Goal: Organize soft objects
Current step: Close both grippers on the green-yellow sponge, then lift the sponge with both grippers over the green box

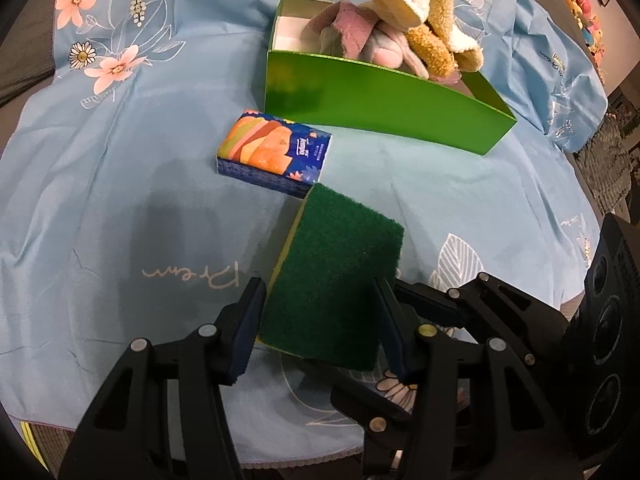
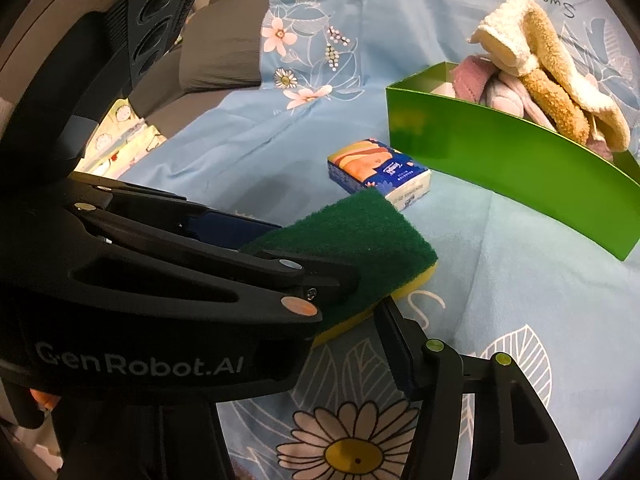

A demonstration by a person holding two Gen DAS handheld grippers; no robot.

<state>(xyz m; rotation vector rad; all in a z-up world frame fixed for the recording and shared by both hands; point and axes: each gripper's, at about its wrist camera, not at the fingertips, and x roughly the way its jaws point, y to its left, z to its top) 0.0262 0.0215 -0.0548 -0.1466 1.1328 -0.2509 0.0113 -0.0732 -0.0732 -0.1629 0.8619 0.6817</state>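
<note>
From my left wrist, my left gripper (image 1: 316,328) has its jaws clenched on the green-topped sponge (image 1: 334,276), which sits on the blue floral cloth (image 1: 120,200). A tissue pack (image 1: 274,154) lies just beyond it, before the green box (image 1: 380,100) holding towels (image 1: 404,36).

From my right wrist, my right gripper (image 2: 360,344) sits at the sponge's (image 2: 360,236) near edge; whether it grips, I cannot tell.

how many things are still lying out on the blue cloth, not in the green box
2. The sponge lies nearest, between the left tongs, and the tissue pack lies between it and the green box. More may be hidden behind the box.
</note>
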